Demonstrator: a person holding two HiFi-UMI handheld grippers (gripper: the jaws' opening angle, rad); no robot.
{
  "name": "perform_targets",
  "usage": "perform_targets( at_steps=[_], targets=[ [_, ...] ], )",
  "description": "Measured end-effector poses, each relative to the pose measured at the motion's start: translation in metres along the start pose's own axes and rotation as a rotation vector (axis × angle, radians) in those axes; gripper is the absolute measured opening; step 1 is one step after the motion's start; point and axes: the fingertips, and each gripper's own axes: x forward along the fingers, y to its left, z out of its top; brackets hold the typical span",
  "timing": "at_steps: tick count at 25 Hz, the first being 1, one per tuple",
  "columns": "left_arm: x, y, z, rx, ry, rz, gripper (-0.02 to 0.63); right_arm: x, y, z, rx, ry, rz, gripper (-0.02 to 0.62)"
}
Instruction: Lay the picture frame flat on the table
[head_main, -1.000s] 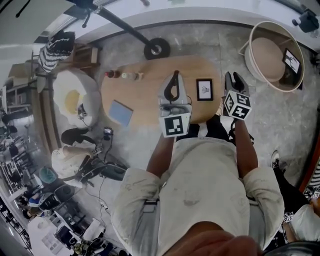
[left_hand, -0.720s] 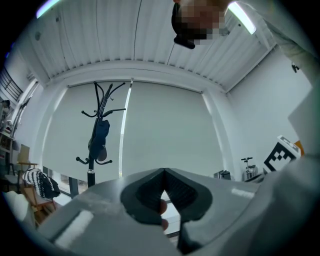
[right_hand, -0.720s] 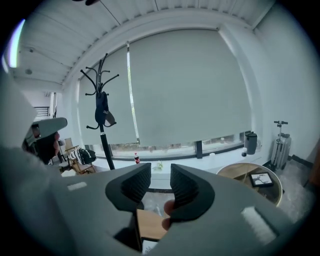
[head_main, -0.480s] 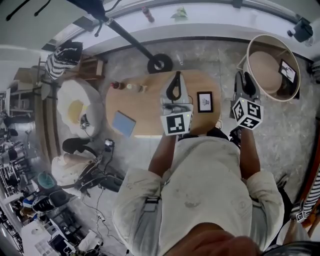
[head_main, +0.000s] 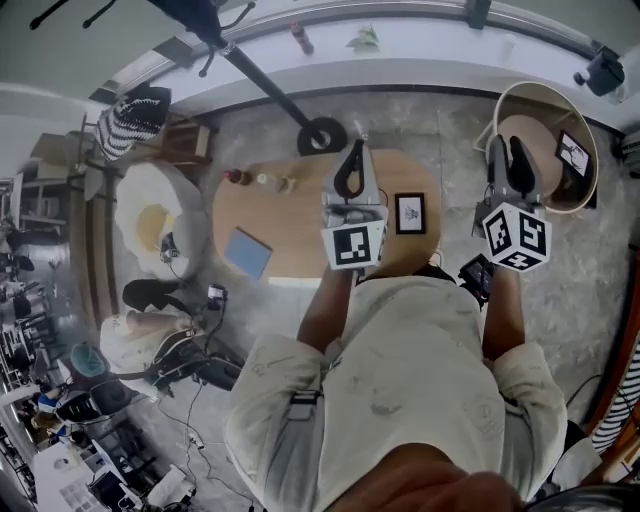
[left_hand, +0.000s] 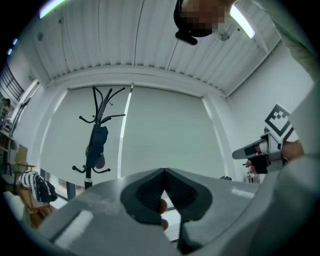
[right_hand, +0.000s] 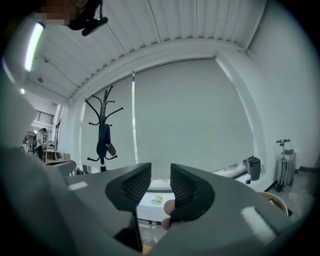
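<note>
From above, the picture frame (head_main: 410, 213) lies face up at the right end of the tabletop (head_main: 290, 215), its long axis running near to far. It sits just right of the left gripper (head_main: 351, 150) and well left of the right gripper (head_main: 508, 150), which is out over the floor.

In the left gripper view, the fingers (left_hand: 146, 192) are pressed together, empty, and aimed at the far wall.

In the right gripper view, the fingers are slightly apart with nothing between them.

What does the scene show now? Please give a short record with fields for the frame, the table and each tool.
picture frame: lies flat, face up, on the table's right part
table: oval, wooden; also holds a blue book and small bottles
left tool: shut, empty, above the table
right tool: open, empty, past the table's right end
</note>
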Motion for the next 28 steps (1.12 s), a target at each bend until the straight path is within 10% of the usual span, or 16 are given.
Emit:
perform_targets(
  at_steps=[8,28],
  targets=[
    [0.012,0.007,0.02,-0.024,-0.009,-0.006,0.005,-0.013,0.016,0.04,-0.179,-0.144,-0.018,0.124],
    [0.024,-0.002,0.021,-0.016,0.004,-0.038,0.005,-0.012,0.008,0.043,-0.221,-0.142,-0.068,0.025]
  ],
)
